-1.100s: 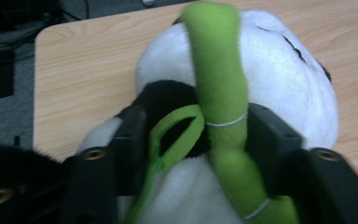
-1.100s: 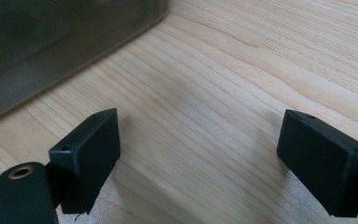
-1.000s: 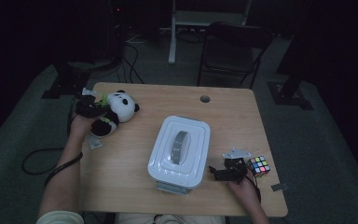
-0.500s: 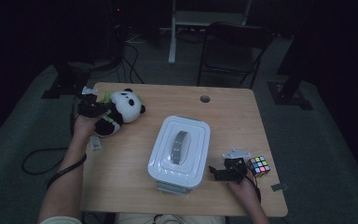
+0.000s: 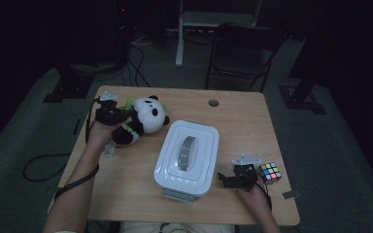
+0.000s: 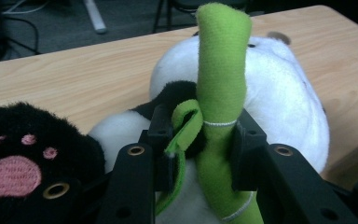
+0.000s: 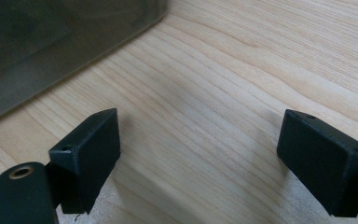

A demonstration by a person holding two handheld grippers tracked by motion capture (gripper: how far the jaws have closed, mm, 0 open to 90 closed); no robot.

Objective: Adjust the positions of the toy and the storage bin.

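Note:
A plush panda (image 5: 143, 119) lies on the wooden table (image 5: 126, 184) at the far left. My left gripper (image 5: 119, 115) is shut on the panda's green felt stalk (image 6: 221, 107), which rises between the jaws in the left gripper view; the white head (image 6: 279, 107) lies beyond it and a black paw (image 6: 23, 158) is at the left. A white lidded box (image 5: 188, 158) with a grey handle stands mid-table. My right gripper (image 5: 229, 177) rests on the table just right of the box, its jaws wide apart over bare wood (image 7: 200, 135) with nothing between them.
A colour cube (image 5: 269, 173) sits just right of the right gripper. The box's dark wall (image 7: 51, 42) fills the upper left of the right gripper view. A round hole (image 5: 213, 103) is in the far table edge. A folding chair (image 5: 243, 48) stands behind.
The left gripper has carried the panda to the right, closer to the white box. The right gripper has stayed put.

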